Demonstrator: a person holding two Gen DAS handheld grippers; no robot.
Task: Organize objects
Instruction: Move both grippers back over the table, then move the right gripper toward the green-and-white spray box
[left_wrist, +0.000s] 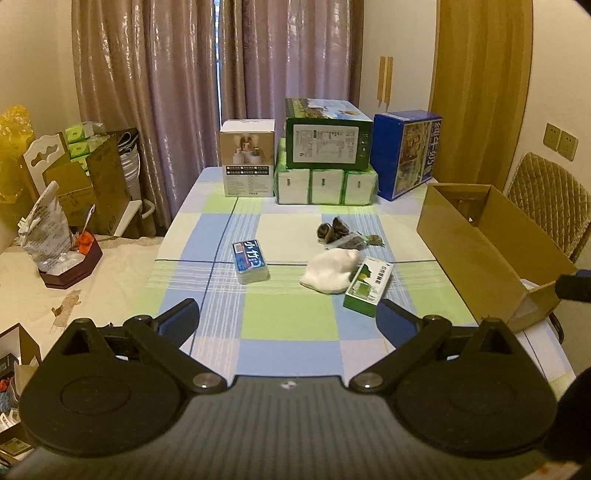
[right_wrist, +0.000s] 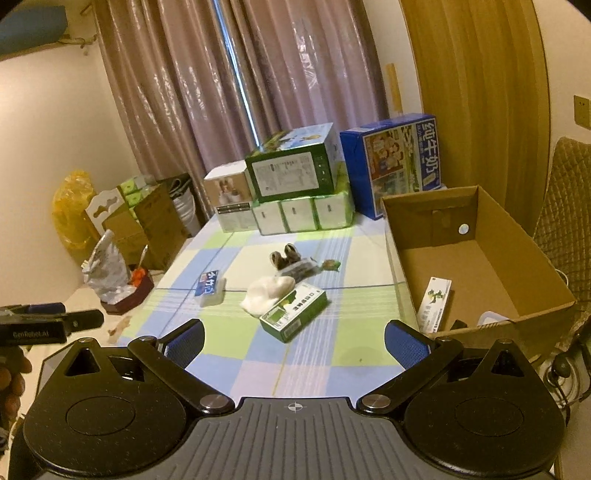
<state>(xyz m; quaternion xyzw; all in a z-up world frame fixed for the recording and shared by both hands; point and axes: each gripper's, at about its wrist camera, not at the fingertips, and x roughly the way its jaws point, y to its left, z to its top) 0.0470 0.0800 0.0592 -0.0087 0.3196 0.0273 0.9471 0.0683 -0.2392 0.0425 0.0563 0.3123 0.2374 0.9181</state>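
Observation:
On the checked tablecloth lie a blue tissue pack (left_wrist: 250, 261) (right_wrist: 210, 288), a white crumpled cloth (left_wrist: 330, 270) (right_wrist: 269, 295), a green medicine box (left_wrist: 368, 286) (right_wrist: 294, 316) and dark wrapped snack packets (left_wrist: 340, 234) (right_wrist: 293, 266). An open cardboard box (left_wrist: 491, 243) (right_wrist: 491, 254) stands at the table's right edge; inside it lies a slim white-and-green box (right_wrist: 435, 302). My left gripper (left_wrist: 288, 325) hovers open over the near table, holding nothing. My right gripper (right_wrist: 294, 343) is open too, just short of the green box.
Stacked cartons stand at the table's far end: a white box (left_wrist: 248, 158), a green box (left_wrist: 327, 134) on tissue packs, and a blue milk carton (left_wrist: 404, 153). A side table on the left holds a foil bag (left_wrist: 48, 229). A padded chair (left_wrist: 550, 199) sits to the right.

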